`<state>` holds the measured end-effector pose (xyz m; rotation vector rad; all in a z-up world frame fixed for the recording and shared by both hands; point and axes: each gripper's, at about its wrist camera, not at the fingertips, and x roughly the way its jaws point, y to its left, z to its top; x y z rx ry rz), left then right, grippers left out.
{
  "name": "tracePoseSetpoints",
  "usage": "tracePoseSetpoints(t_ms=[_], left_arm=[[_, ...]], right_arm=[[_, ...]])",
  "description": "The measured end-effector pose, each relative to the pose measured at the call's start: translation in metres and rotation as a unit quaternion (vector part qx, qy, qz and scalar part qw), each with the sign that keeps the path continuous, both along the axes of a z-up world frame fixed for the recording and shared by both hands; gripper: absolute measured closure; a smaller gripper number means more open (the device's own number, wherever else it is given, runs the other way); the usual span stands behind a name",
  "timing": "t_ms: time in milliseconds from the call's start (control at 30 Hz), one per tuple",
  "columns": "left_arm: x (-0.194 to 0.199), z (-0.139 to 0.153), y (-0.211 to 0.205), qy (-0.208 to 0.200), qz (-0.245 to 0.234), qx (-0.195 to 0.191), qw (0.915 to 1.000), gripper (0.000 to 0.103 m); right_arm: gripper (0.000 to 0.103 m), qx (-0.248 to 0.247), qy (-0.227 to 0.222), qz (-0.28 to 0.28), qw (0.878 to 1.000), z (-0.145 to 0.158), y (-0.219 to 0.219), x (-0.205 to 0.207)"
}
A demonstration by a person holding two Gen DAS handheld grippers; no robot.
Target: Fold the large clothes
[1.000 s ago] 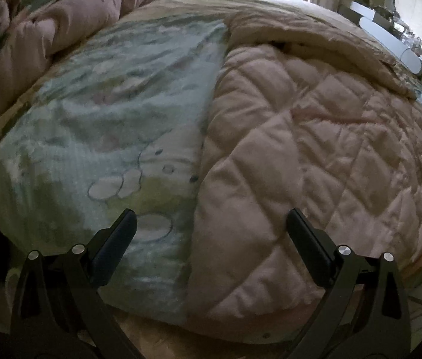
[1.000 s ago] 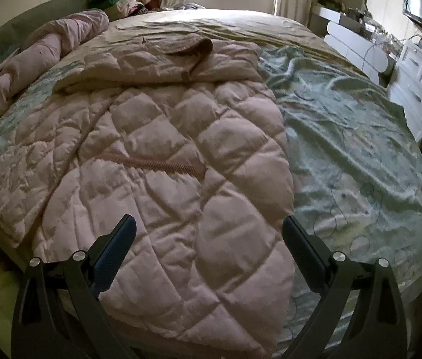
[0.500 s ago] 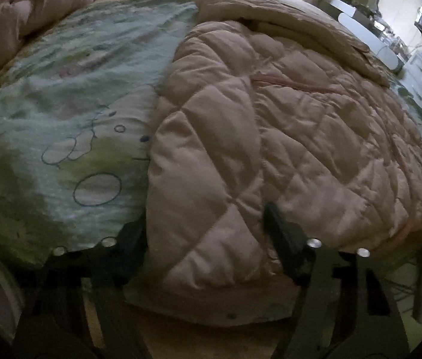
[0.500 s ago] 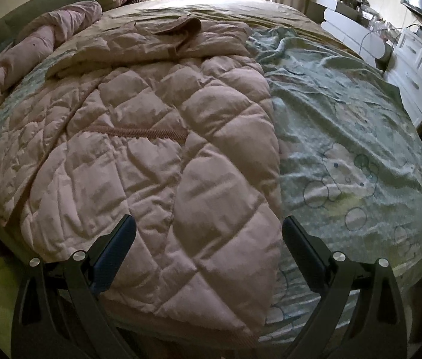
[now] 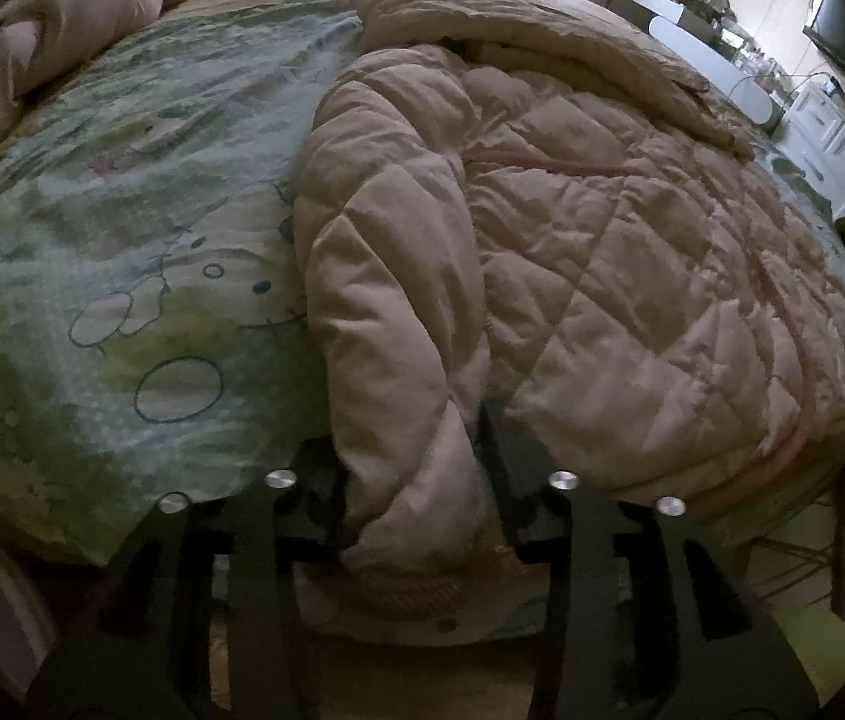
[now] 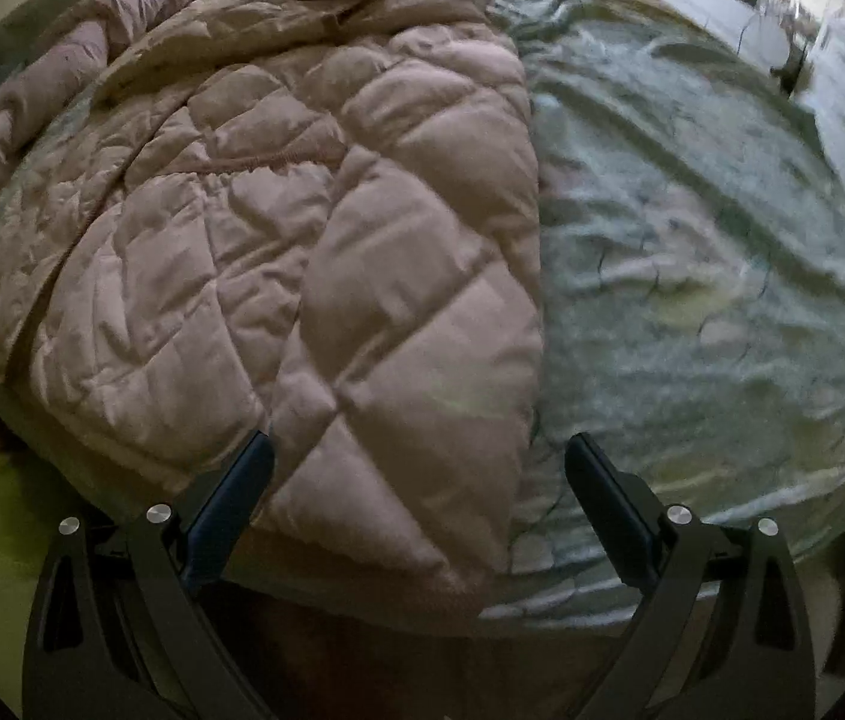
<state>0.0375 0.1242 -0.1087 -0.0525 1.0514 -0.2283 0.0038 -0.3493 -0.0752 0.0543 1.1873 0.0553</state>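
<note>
Left wrist view: left claw (image 5: 413,480) pinches the pink quilted padded jacket (image 5: 572,252) at its near hem corner. Right claw (image 6: 419,504) gapes around the other corner; clamp deep there before lifting, I'd say.

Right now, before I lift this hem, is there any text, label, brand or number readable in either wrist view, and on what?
None readable.
Pink quilted coat: no tag, label or logo shows; the left gripper covers part of the hem.
Bedsheet: cartoon drawings and bubble outlines only, no lettering.
Items on the dresser: too small and blurred to read.
Right wrist view: motion blur, nothing legible.
</note>
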Motion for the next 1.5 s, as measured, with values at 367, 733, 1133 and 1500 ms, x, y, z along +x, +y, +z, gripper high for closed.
tracePoseSetpoints(t_ms=[367,733,1133,1500], left_arm=[[-0.007,-0.006,0.002,0.011,-0.002,-0.002,0.9999,0.058],[-0.006,0.050,-0.006,-0.053,-0.018,-0.034,0.9978,0.094],[0.016,0.121,-0.030,-0.132,-0.040,-0.028,0.9900,0.094],[0.051,0.147,-0.030,-0.157,-0.020,-0.028,0.9870,0.094]], right_arm=[[0.074,0.077,-0.009,0.045,0.996,0.005,0.006,-0.013],[0.087,0.120,-0.112,0.057,0.985,0.066,0.006,-0.007],[0.088,0.129,-0.207,0.055,0.968,0.119,0.010,0.024],[0.088,0.129,-0.243,0.037,0.961,0.145,-0.003,0.048]])
